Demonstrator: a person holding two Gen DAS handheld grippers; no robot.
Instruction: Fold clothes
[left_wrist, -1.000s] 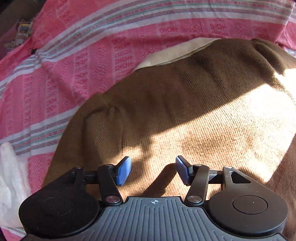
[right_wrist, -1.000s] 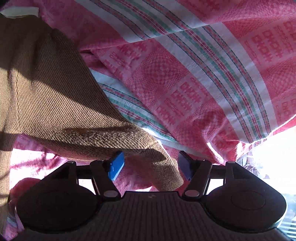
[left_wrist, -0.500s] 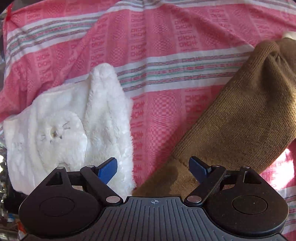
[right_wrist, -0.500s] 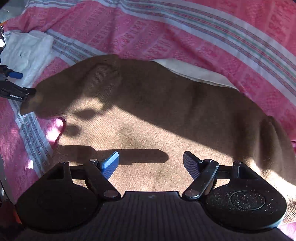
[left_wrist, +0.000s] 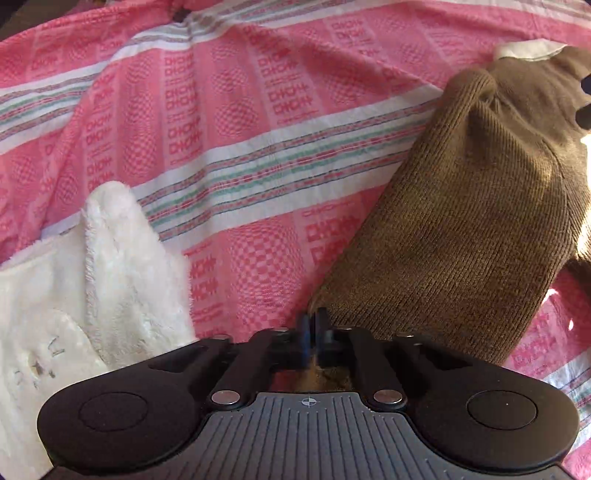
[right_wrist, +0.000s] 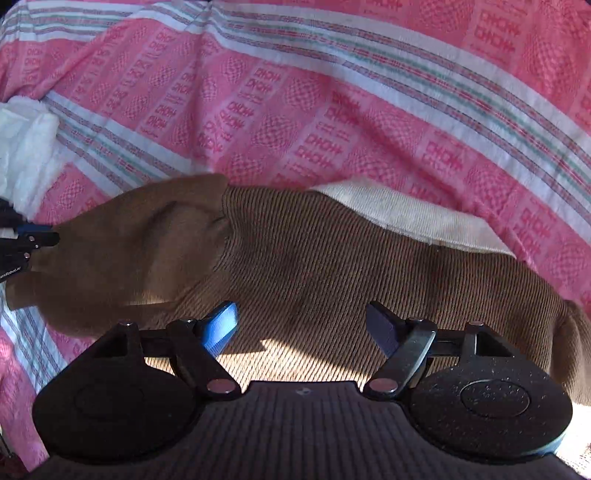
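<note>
Left wrist view: the left gripper (left_wrist: 313, 334) is pointing steeply down with its jaws standing fully closed, the blue pads meeting at the near tip of the brown sweater's (left_wrist: 454, 236) sleeve; a scrap of brown knit is showing just behind the pads, so they appear to be pinching the sleeve end, though the contact itself is mostly hidden. The sweater is lying on the right side of the pink blanket (left_wrist: 236, 122), its sleeve running from the gripper up toward the far right corner, where a cream band (left_wrist: 524, 50) is peeking out at the edge. A white fleece (left_wrist: 110, 266) is lying at the left near edge of the blanket, just beside the gripper and apart from the sweater. Right wrist view: the right gripper (right_wrist: 301, 325) is hovering over the sweater (right_wrist: 332, 266) body with its jaws standing wide apart and nothing between them; the knit is lying flat below. The sweater is spreading across the middle of the blanket (right_wrist: 295, 92), the cream band (right_wrist: 406, 214) lining its far edge. At the left edge the other gripper (right_wrist: 29, 240) is sitting at the sleeve end, with the fleece (right_wrist: 26, 155) just beyond it.
</note>
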